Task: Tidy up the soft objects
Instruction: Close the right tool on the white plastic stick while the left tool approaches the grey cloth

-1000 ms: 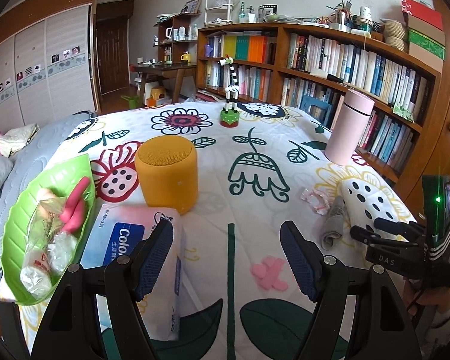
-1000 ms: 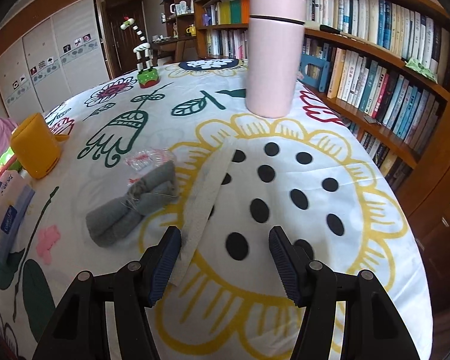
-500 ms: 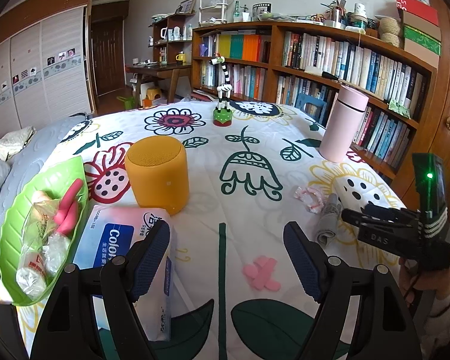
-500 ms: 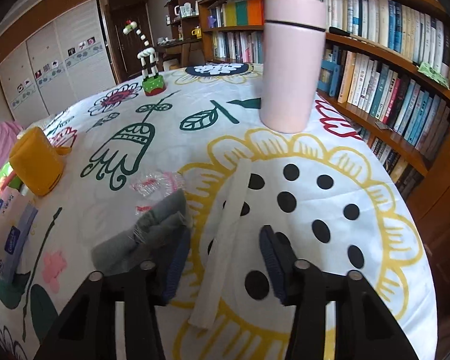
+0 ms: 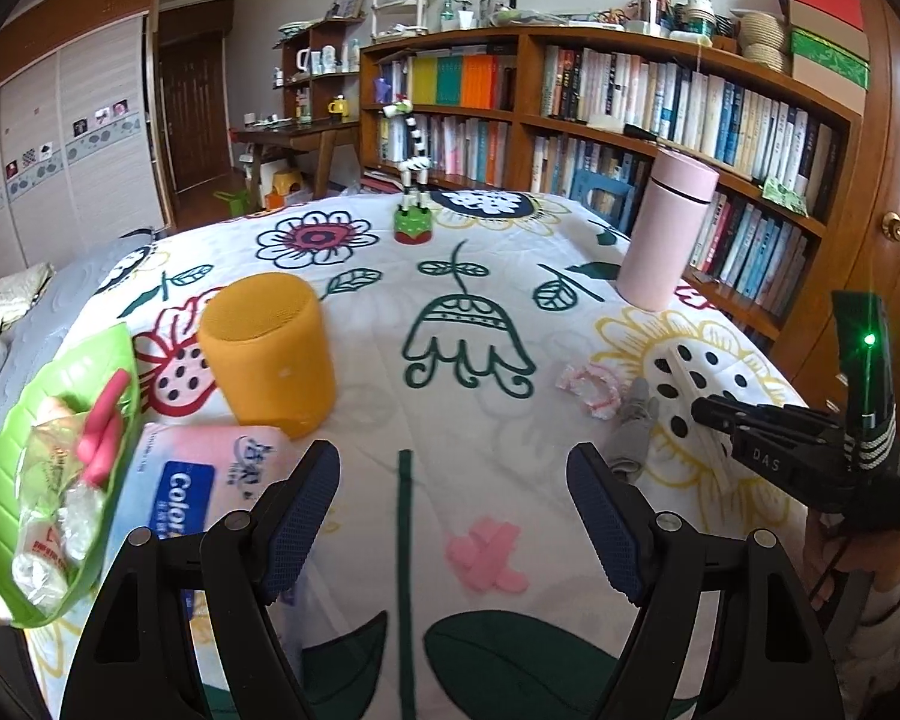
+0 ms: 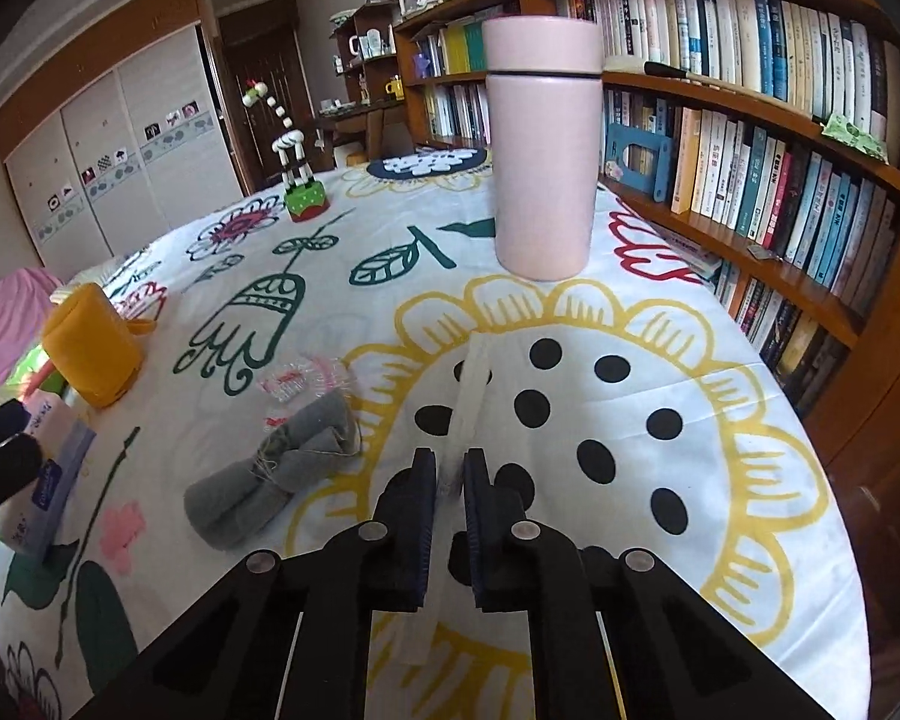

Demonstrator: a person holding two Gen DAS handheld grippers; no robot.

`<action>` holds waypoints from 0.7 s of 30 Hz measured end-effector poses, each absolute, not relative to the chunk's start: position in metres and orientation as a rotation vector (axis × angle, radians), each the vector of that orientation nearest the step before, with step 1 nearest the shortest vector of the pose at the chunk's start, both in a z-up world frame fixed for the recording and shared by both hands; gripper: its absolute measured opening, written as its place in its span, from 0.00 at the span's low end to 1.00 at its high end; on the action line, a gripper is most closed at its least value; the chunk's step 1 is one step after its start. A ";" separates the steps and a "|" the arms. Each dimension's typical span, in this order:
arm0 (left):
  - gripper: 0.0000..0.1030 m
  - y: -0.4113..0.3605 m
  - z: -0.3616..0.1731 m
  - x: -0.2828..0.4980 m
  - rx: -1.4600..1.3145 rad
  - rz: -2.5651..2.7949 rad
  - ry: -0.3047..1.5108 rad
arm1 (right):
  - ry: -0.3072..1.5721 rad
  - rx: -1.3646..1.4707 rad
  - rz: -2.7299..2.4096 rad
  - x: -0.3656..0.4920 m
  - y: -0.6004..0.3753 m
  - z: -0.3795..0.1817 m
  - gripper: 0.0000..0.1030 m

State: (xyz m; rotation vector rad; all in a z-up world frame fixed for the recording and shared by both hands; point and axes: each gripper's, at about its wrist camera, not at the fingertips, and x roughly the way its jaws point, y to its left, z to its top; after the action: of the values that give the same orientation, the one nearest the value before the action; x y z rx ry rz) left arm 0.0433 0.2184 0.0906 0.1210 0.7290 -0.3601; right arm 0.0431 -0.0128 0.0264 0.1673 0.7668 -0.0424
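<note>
Right wrist view, right gripper fingers clamped on white strip, left gripper spread wide.

The left wrist view sits low over the near edge of the bed, looking forward between its own claw toward the bookshelf. The right wrist view sits closer to the bedspread, further right, facing the pink cup along its claw. Both share the cup, yellow speaker, grey cloth, white strip and giraffe toy. The left view also catches the right claw at its right edge.
</note>
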 end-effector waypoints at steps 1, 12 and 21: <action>0.77 0.214 0.090 0.044 0.128 -0.368 0.731 | 0.760 0.173 -0.038 0.041 -0.014 0.028 0.10; 0.77 0.169 0.074 0.058 0.185 -0.439 0.787 | 0.738 0.216 0.004 0.034 -0.027 0.030 0.10; 0.76 0.146 0.067 0.066 0.196 -0.485 0.813 | 0.755 0.233 0.024 0.030 -0.038 0.025 0.10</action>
State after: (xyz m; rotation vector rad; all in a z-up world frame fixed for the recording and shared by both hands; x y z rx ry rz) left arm 0.0660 0.1457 0.0675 0.1962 0.8131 -0.4851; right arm 0.0298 -0.0376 0.0245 0.2330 0.7548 0.0236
